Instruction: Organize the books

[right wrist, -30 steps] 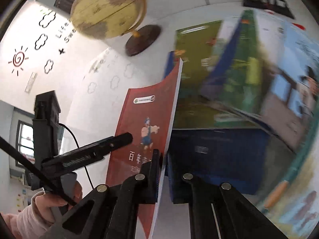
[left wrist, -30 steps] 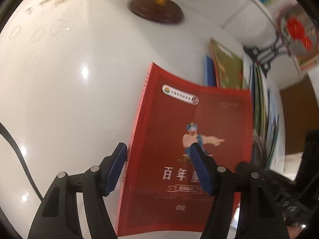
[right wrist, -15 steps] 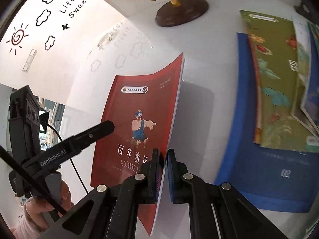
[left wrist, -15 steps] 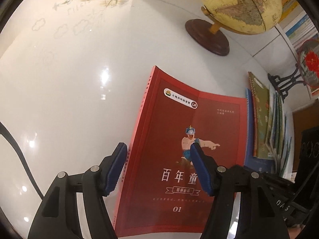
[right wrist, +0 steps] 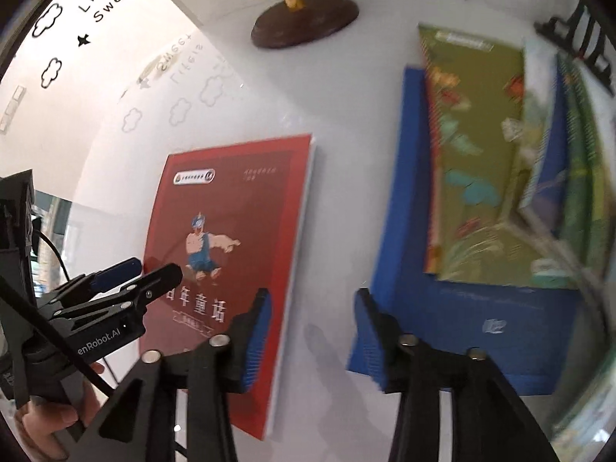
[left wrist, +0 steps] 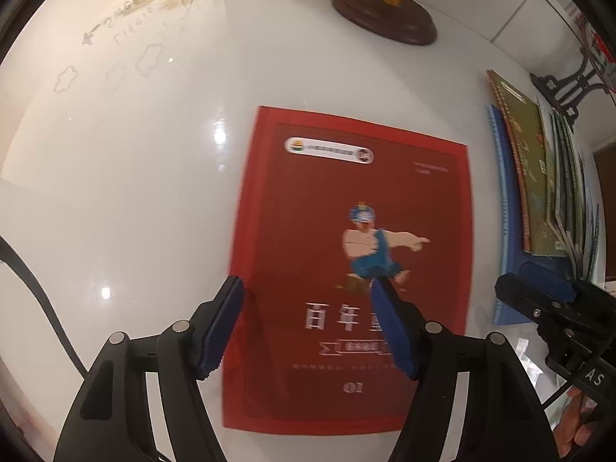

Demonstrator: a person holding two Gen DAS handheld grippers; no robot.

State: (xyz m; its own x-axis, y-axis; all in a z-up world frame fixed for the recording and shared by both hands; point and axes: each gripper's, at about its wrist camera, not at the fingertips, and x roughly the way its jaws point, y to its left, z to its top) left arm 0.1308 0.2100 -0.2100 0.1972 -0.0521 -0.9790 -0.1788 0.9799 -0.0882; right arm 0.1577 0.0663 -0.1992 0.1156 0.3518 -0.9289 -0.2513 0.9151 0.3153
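The left wrist view looks almost straight down on the red book [left wrist: 346, 269], which lies flat on the glossy white table [left wrist: 134, 192] with its cover up: a cartoon figure in blue, white Chinese characters and "01" near the bottom edge. This view alone shows the left gripper [left wrist: 308, 327] from behind its own fingers; the jaws are spread and opening, one blue pad beside the book's left edge, the other over the cover. Whether either pad touches the book cannot be told. At the right edge of the same view the right gripper's dark tip shows beyond the book, with part of a hand below it.

The right wrist view gives what the other cannot — the red book's white page edge [right wrist: 304, 231] along its right side, and the full spread of books to the right of the tool: a blue book [right wrist: 404, 211] lying flat, a green illustrated book [right wrist: 481, 154] on top of it, and more blurred covers beyond. The right gripper [right wrist: 312, 331] hangs over the bare strip of table between the red book and the blue one; its jaws are parted and opening, with only table between them. Its left pad sits just over the red book's right edge, its right pad over the blue book's near corner.

Ahead of both tools stands a globe [right wrist: 300, 23] on a dark round base. The right view also catches the left gripper low on the left, held by a hand [right wrist: 50, 423].
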